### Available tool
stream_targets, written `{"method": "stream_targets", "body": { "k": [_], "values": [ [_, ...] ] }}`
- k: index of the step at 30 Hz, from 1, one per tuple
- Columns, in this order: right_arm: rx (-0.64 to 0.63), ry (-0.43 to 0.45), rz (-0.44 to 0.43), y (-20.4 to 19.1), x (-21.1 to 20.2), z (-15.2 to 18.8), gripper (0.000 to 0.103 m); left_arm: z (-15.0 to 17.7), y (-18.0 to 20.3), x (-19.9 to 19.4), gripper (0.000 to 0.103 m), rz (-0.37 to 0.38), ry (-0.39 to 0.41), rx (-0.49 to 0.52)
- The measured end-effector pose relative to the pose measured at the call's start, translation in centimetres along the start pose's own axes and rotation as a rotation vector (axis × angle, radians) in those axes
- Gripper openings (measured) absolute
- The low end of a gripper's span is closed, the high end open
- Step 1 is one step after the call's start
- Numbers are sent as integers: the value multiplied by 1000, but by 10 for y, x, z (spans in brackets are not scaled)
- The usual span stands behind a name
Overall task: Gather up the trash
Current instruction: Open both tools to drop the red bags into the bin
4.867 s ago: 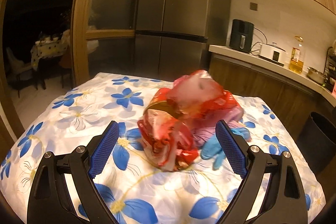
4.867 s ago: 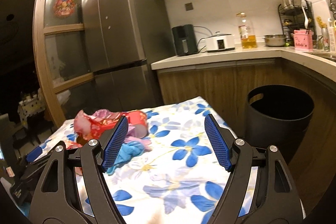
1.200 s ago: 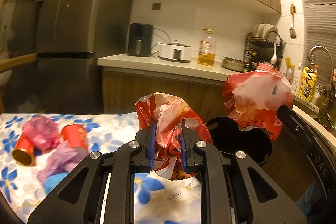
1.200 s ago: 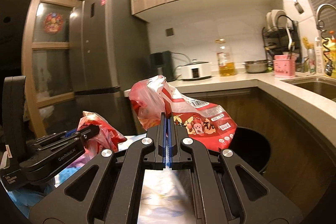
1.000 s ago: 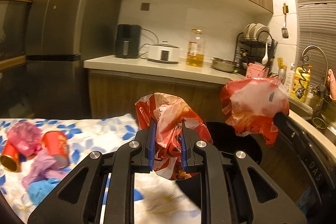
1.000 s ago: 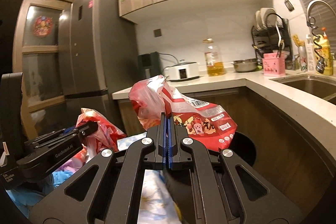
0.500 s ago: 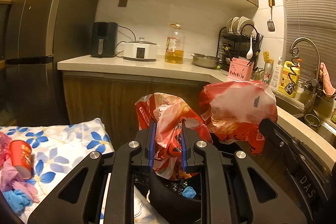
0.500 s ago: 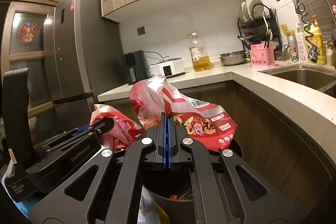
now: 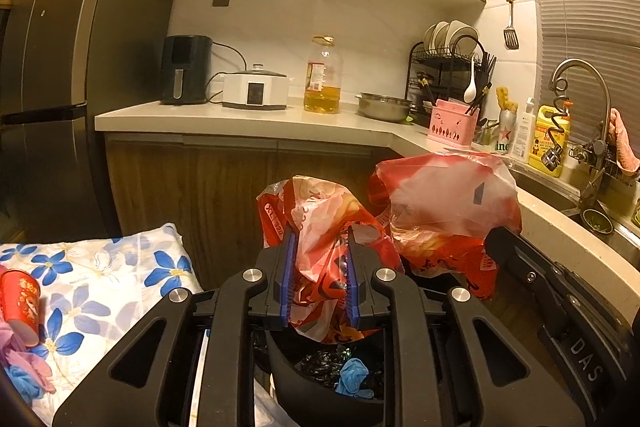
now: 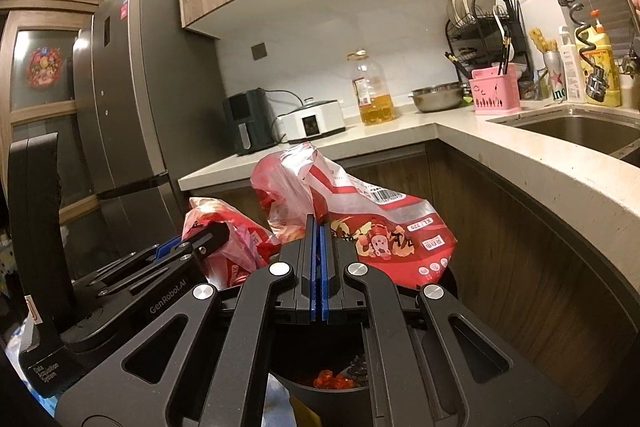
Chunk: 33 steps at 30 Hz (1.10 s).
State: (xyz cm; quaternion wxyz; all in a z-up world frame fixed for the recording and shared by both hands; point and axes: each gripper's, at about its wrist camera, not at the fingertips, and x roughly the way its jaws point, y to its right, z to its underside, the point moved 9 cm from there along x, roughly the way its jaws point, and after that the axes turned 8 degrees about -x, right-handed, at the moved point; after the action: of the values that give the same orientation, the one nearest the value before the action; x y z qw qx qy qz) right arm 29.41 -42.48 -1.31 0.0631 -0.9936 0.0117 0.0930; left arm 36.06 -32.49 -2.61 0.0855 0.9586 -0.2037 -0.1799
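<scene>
My left gripper (image 9: 319,259) is shut on a crumpled red plastic wrapper (image 9: 320,223) and holds it over the black trash bin (image 9: 320,393), which has dark trash and a blue glove inside. My right gripper (image 10: 319,255) is shut on a second red snack bag (image 10: 360,219) and holds it over the same bin (image 10: 320,367). The second bag shows at the right of the left wrist view (image 9: 444,203). The left gripper's wrapper (image 10: 228,239) shows at the left of the right wrist view.
The floral-cloth table (image 9: 100,279) lies to the left, with a red cup (image 9: 20,295) and purple and blue gloves (image 9: 20,367) on it. A kitchen counter (image 9: 256,123) with appliances and a sink (image 10: 580,131) curves around behind and to the right of the bin.
Both grippers have carried their red bags from the table side rightward and now hold them above the bin. The table has slid further left in the views.
</scene>
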Motion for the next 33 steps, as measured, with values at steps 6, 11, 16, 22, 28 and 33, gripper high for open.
{"method": "stream_targets", "body": {
  "k": [6,11,16,22,28,33],
  "values": [
    [5,-20,3,5,5,6,2,6,3,7,24,14,-20,12],
    [10,-32,0,6,9,7,2,10,4,11,36,23,-38,24],
    [25,-43,-7,9,12,9,4,12,0,13,52,43,-46,6],
    [37,-61,4,15,13,13,13,11,-15,8,65,29,-45,-37],
    [47,-63,29,19,9,16,42,11,-40,-6,79,-48,-30,-65],
    [65,-61,47,19,-1,19,67,15,-63,-25,89,-132,-23,-73]
  ]
}}
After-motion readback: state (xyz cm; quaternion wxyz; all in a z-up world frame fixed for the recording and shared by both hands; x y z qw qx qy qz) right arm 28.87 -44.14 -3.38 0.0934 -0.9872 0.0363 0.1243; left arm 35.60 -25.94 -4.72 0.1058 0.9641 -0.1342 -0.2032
